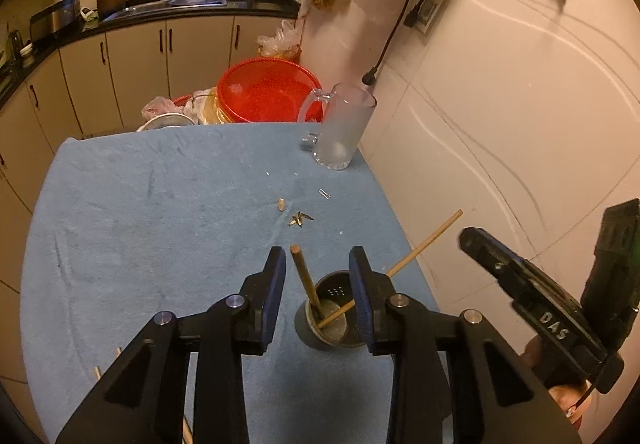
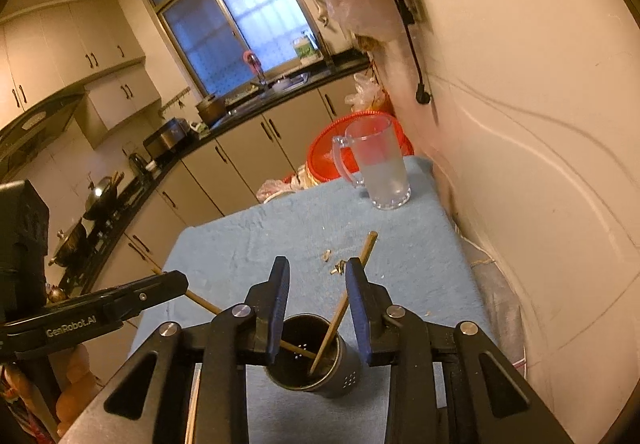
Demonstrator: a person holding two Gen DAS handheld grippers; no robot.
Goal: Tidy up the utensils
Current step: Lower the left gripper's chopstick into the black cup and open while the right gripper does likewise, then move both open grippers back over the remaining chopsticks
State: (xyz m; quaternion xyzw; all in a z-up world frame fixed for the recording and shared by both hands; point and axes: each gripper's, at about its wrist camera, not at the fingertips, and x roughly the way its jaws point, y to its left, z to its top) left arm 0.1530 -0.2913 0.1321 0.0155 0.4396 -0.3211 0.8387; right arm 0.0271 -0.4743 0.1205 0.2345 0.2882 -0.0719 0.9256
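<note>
A small perforated metal utensil cup (image 1: 332, 318) stands on the blue cloth (image 1: 160, 203), and it shows in the right wrist view (image 2: 316, 360) too. Two wooden chopsticks stand in it: one upright (image 1: 306, 280), one leaning right toward the wall (image 1: 424, 246). In the right wrist view they show as one leaning up (image 2: 352, 284) and one leaning left (image 2: 204, 304). My left gripper (image 1: 318, 258) is open above the cup, with the upright chopstick between its fingers but untouched. My right gripper (image 2: 318, 268) is open and empty over the cup.
A frosted glass mug (image 1: 344, 127) stands at the far right corner of the cloth. Small debris (image 1: 298, 217) lies mid-cloth. More chopsticks (image 1: 98, 372) lie at the near left. A red basin (image 1: 268, 91) sits beyond the table. The white wall (image 1: 520, 123) is close on the right.
</note>
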